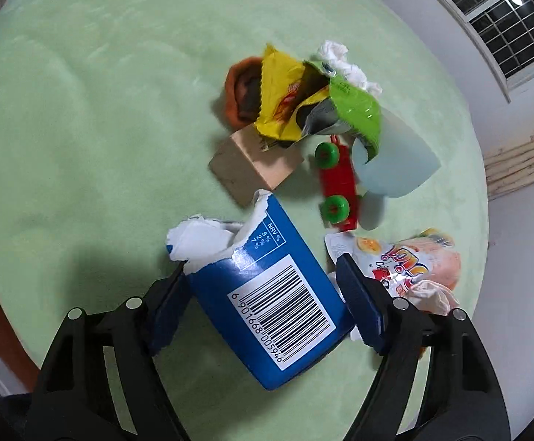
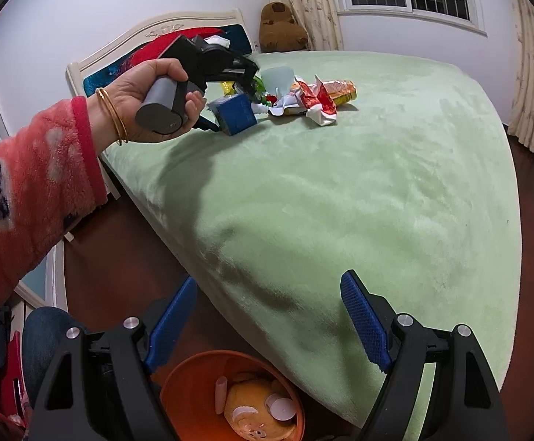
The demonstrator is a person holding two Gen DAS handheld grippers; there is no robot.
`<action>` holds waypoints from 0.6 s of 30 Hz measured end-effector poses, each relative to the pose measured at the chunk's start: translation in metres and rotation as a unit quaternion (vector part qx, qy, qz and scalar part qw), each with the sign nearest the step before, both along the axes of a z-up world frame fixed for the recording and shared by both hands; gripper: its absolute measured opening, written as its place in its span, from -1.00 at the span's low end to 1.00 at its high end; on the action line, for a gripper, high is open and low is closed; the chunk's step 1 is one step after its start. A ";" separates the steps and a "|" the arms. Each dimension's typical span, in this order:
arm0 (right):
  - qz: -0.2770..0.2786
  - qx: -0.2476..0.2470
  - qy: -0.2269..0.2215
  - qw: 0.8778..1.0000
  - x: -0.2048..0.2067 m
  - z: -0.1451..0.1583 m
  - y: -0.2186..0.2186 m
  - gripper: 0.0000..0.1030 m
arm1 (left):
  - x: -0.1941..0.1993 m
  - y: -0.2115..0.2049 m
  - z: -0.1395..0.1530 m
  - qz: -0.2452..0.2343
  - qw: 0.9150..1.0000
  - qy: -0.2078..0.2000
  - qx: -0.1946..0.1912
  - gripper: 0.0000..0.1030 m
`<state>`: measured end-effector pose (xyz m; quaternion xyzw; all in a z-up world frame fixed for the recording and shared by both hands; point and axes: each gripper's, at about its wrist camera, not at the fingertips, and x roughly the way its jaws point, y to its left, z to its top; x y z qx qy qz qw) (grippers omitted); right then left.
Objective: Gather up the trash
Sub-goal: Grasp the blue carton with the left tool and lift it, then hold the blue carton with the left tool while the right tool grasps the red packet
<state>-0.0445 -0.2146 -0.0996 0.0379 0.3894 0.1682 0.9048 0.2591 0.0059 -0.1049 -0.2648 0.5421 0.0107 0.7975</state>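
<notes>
A torn blue carton [image 1: 274, 305] with a barcode lies on the green bed cover [image 1: 101, 128], between the fingers of my left gripper [image 1: 263, 294]. The jaws are wide and straddle it; I see no squeeze on it. The carton also shows in the right wrist view [image 2: 235, 114], with the left gripper [image 2: 226, 73] over it. Beyond lie a yellow wrapper [image 1: 281, 95], a green pouch [image 1: 355, 110], white tissue [image 1: 344, 62] and a printed snack bag [image 1: 414, 261]. My right gripper [image 2: 268, 319] is open and empty over the bed's near edge, above an orange bin [image 2: 230, 397].
A wooden block [image 1: 255, 165], a red toy car with green wheels [image 1: 340, 187], a pale plastic cup [image 1: 395, 161] and an orange item [image 1: 241, 88] sit among the trash. The bin holds a plush toy [image 2: 252, 404]. A headboard [image 2: 119, 55] and a brown teddy [image 2: 281, 29] stand behind.
</notes>
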 end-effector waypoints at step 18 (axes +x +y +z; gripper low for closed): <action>-0.010 -0.009 -0.014 1.000 0.016 0.012 0.002 0.53 | -0.079 0.018 0.052 -0.073 0.991 -0.112 0.011 -0.04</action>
